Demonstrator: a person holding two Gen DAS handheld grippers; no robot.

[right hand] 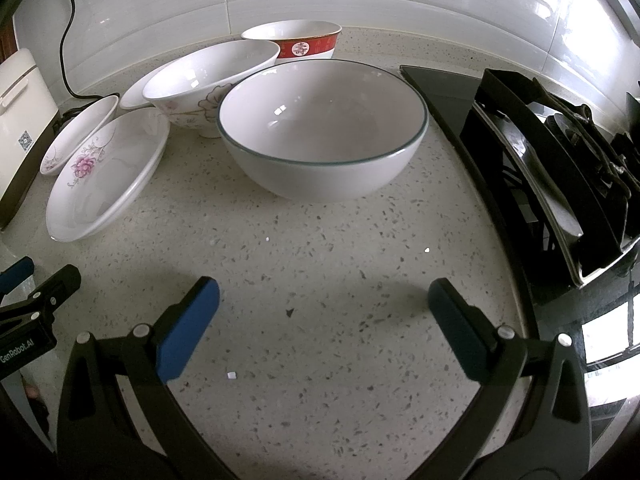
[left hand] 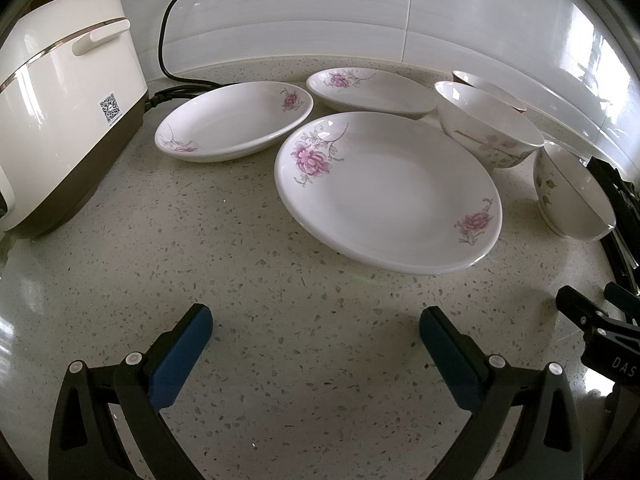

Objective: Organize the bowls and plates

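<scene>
Both sets of jaws wide, empty. Green-rimmed bowl point(right hand: 322, 132) dead ahead of the right gripper point(right hand: 323, 301) on the table point(right hand: 320, 264); largest flowered plate point(left hand: 387, 192) ahead-right of the left gripper point(left hand: 316, 322) (right nearer the bowls).

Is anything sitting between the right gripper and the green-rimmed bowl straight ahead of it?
Nothing visible. The right gripper is open over bare counter, and the green-rimmed bowl stands directly ahead. The floral bowl and red bowl are behind it, the plate to its left.
</scene>
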